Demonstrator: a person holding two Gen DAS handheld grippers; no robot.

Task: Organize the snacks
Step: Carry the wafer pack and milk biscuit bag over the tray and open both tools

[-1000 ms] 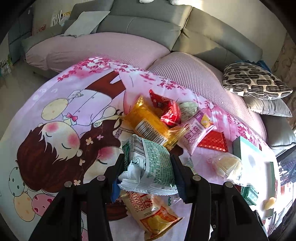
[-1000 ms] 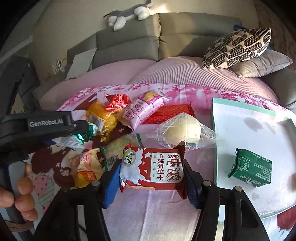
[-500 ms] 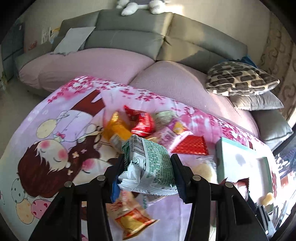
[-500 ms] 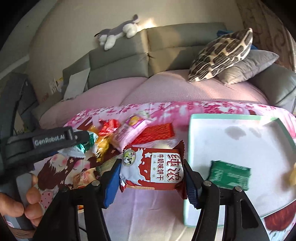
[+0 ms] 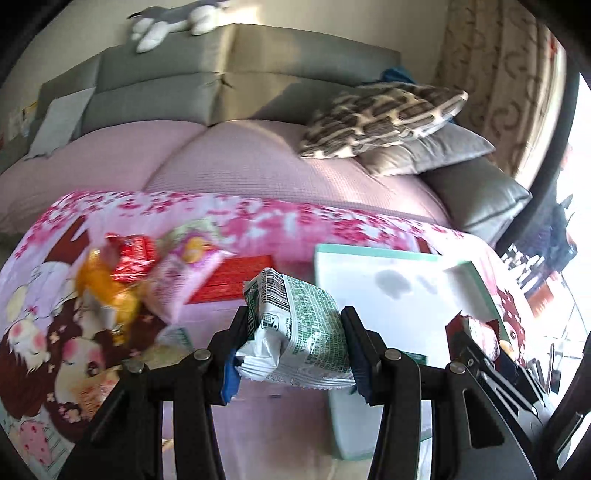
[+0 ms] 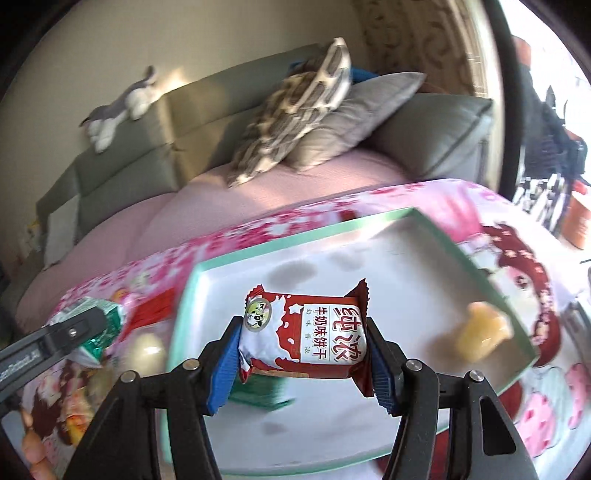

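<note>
My left gripper (image 5: 293, 332) is shut on a green-and-white snack packet (image 5: 299, 321), held above the blanket just left of the white tray with a mint-green rim (image 5: 373, 252). My right gripper (image 6: 304, 350) is shut on a red-and-white biscuit packet (image 6: 306, 338) and hangs over the tray (image 6: 369, 266). A dark green packet (image 6: 258, 393) lies in the tray under it, and a yellow piece (image 6: 480, 334) lies farther right. Loose snacks stay piled on the blanket: a red packet (image 5: 129, 254), an orange one (image 5: 99, 291), a pink one (image 5: 184, 277) and a flat red one (image 5: 236, 280).
The cartoon-print pink blanket (image 5: 258, 221) covers the surface in front of a grey sofa (image 5: 221, 81). A patterned pillow (image 5: 380, 114) and a grey cushion (image 5: 424, 151) lie on the sofa's right. A plush toy (image 5: 173, 18) sits on the backrest.
Both grippers have swung right with their packets, away from the snack pile. The right one now hangs over the tray, and the left one has come up to the tray's left edge.
</note>
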